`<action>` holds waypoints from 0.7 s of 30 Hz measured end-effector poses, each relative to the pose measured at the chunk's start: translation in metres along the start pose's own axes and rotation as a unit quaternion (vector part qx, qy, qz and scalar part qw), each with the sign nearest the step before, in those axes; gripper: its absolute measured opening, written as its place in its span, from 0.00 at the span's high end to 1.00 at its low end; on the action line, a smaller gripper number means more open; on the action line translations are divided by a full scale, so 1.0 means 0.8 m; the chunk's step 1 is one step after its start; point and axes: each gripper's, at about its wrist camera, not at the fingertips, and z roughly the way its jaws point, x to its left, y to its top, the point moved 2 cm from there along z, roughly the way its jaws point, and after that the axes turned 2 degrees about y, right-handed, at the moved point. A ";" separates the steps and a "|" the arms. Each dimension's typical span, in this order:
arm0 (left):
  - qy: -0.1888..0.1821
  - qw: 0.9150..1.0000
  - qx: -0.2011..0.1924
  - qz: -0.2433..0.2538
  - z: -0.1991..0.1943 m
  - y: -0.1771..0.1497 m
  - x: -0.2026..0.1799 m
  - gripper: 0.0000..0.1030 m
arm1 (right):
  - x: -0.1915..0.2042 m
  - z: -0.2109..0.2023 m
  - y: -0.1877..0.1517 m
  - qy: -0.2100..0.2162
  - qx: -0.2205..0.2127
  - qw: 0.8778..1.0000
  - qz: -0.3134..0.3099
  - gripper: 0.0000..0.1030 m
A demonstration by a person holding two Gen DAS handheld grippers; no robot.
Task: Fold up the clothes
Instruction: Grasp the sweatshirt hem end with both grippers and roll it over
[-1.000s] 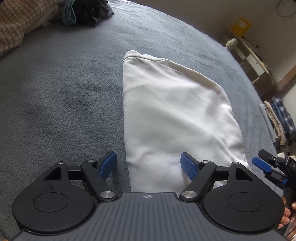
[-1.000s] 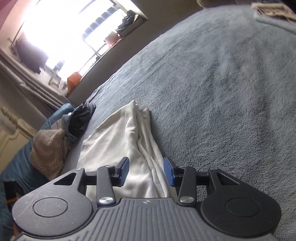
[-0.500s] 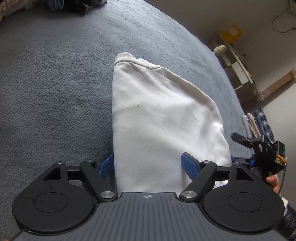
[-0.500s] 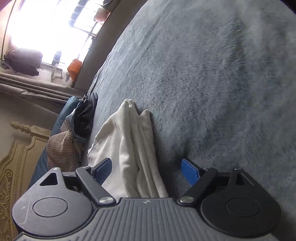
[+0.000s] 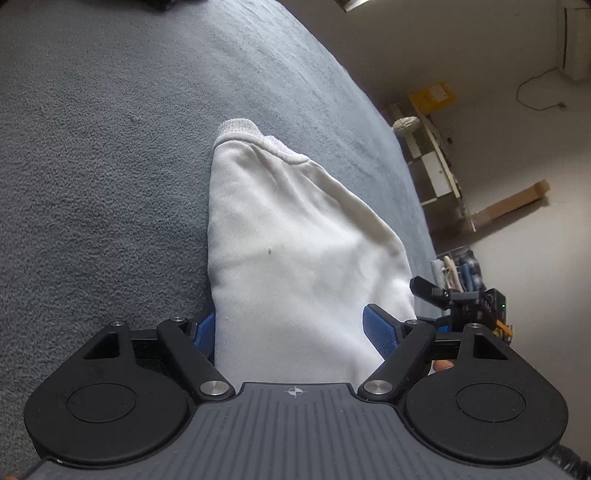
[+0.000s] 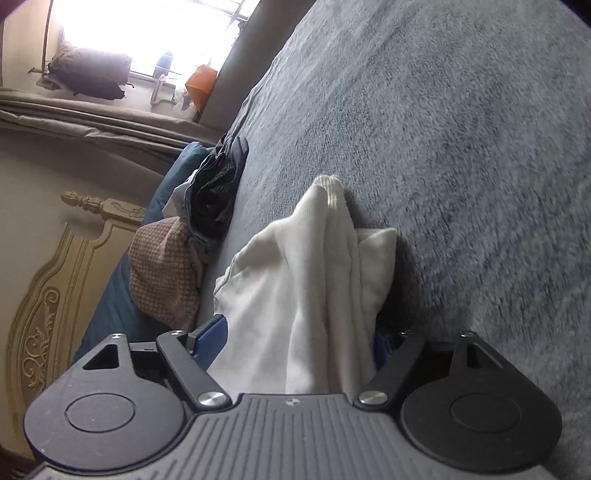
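Bright window (image 6: pixel 147 33) above carved cream headboard (image 6: pixel 48 295); grey blanket (image 5: pixel 110 147) covers bed.

Soft daylight fills both views. In the right wrist view the window (image 6: pixel 147 33) is blown out to white glare, and the bed (image 6: pixel 461 147) blurs toward its right edge. Fisheye bending curves every border. The garment (image 6: pixel 314 277) casts a dark shadow beside itself.

Your work surface: a bed with grey fleece blanket (image 5: pixel 110 155); on it, folded white garment (image 5: pixel 295 240); dark clothes pile (image 6: pixel 218 192) and checked bundle (image 6: pixel 166 269) near headboard.
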 end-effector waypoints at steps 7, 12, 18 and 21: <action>0.006 1.000 0.010 0.006 0.027 0.019 -0.009 0.24 | -0.004 0.017 0.010 -0.006 0.026 0.999 -0.018 0.43; 0.036 0.999 -0.006 0.019 0.035 0.021 -0.021 0.41 | 0.002 0.034 0.015 -0.040 0.028 0.998 -0.050 0.70; 0.044 0.999 -0.020 0.019 0.022 0.018 -0.020 0.68 | 0.047 0.023 0.000 -0.089 0.009 0.988 -0.128 0.81; 0.038 0.999 -0.030 0.022 0.011 0.015 -0.026 0.75 | 0.071 0.014 -0.010 -0.107 -0.004 0.981 -0.159 0.82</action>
